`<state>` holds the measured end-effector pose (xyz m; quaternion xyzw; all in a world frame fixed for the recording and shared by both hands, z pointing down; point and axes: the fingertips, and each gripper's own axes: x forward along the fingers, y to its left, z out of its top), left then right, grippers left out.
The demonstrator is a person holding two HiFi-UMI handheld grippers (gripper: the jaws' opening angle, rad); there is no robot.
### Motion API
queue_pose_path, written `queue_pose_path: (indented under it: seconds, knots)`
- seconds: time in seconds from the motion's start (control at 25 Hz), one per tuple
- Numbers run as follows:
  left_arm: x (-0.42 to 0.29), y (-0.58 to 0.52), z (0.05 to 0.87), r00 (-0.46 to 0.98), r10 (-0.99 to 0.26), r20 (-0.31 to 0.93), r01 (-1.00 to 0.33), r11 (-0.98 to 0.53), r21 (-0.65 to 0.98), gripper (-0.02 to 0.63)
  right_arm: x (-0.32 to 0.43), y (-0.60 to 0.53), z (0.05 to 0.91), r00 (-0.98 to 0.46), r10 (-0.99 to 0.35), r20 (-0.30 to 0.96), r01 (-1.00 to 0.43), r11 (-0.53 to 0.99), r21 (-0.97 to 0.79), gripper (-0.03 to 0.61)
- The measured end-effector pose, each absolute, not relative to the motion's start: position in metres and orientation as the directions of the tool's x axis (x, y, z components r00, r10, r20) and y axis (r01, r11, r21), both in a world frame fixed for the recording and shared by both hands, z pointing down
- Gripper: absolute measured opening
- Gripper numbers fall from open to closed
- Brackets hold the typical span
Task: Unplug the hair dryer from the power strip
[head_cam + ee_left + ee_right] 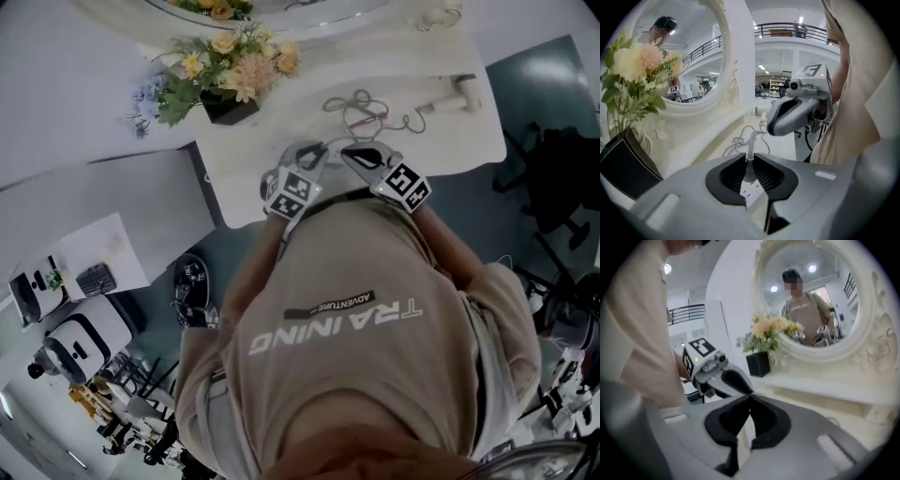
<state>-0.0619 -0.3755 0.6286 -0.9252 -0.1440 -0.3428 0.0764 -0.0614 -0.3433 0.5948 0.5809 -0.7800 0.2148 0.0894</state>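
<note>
My left gripper (751, 161) is shut on a white piece with socket slots, the power strip (752, 190), and a grey cable (740, 138) runs from it down to the table. In my right gripper (750, 401) the jaw tips meet, and a narrow white piece (745, 430) that I take for the plug sits between the pads. Both grippers hang close together above the table's front edge, the left gripper (314, 155) beside the right gripper (361, 155). The white hair dryer (455, 97) lies at the back right, with its cable (361, 112) coiled in the middle.
The white dressing table (272, 150) carries a black vase of flowers (230, 105) at the back left. An oval mirror (820, 301) stands behind it. Chairs and equipment crowd the floor around the person's body.
</note>
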Motion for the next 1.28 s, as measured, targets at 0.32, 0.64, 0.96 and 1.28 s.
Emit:
queue_pose_path:
  seconds: [0.32, 0.64, 0.96, 1.28]
  knots:
    - [-0.059, -0.356, 0.609, 0.728, 0.217, 0.65, 0.382, -0.916, -0.122, 0.057, -0.019, -0.34, 0.475, -0.174, -0.981, 0.088, -0.983, 0.166, -0.083, 0.003]
    - [-0.073, -0.346, 0.605, 0.725, 0.229, 0.65, 0.375, -0.922, -0.093, 0.057, -0.017, -0.33, 0.42, -0.106, -0.994, -0.042, -0.986, 0.11, -0.121, 0.003]
    - [-0.077, -0.349, 0.599, 0.728, 0.234, 0.644, 0.366, -0.927, -0.077, 0.057, -0.006, -0.326, 0.425, -0.048, -0.999, 0.018, -0.991, 0.046, -0.126, 0.003]
    - [-0.077, -0.356, 0.59, 0.737, 0.226, 0.637, 0.355, -0.931, -0.081, 0.057, -0.002, -0.337, 0.418, -0.042, -0.999, 0.022, -0.994, 0.04, -0.098, 0.003]
